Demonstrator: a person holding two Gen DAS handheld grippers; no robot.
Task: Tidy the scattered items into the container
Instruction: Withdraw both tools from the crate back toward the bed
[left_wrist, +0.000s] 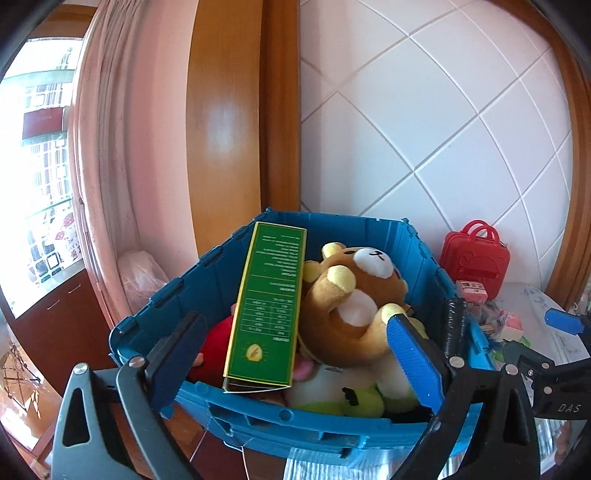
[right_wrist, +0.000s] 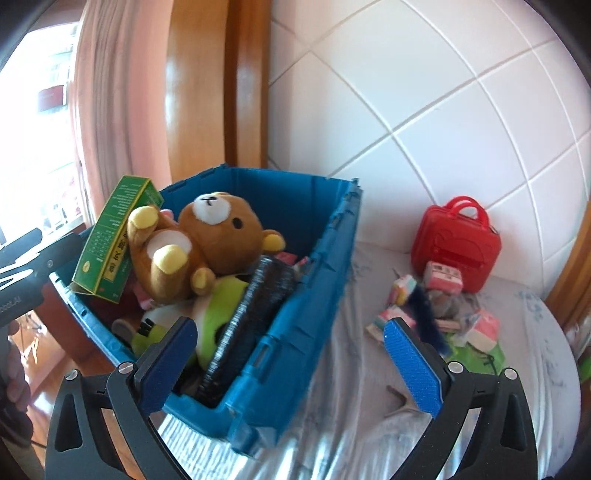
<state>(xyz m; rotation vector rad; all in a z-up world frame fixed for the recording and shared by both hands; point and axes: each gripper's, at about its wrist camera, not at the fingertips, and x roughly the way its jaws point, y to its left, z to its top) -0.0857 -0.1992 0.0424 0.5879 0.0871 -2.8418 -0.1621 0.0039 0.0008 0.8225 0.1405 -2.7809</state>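
Red case (right_wrist: 456, 242) and, apparently, small packets (right_wrist: 443, 277) beside blue crate (right_wrist: 295, 332).

Before you, a white diamond-quilted padded wall (left_wrist: 424, 122), glossy wooden frame (left_wrist: 236, 122) beside it, pink curtain (left_wrist: 110, 147) at your left, bright daylight flooding the window (left_wrist: 33, 166), wooden floor (right_wrist: 44, 402) below.

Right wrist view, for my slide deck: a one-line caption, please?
Open right gripper over blue crate holding teddy bear and green box; red case waits outside.
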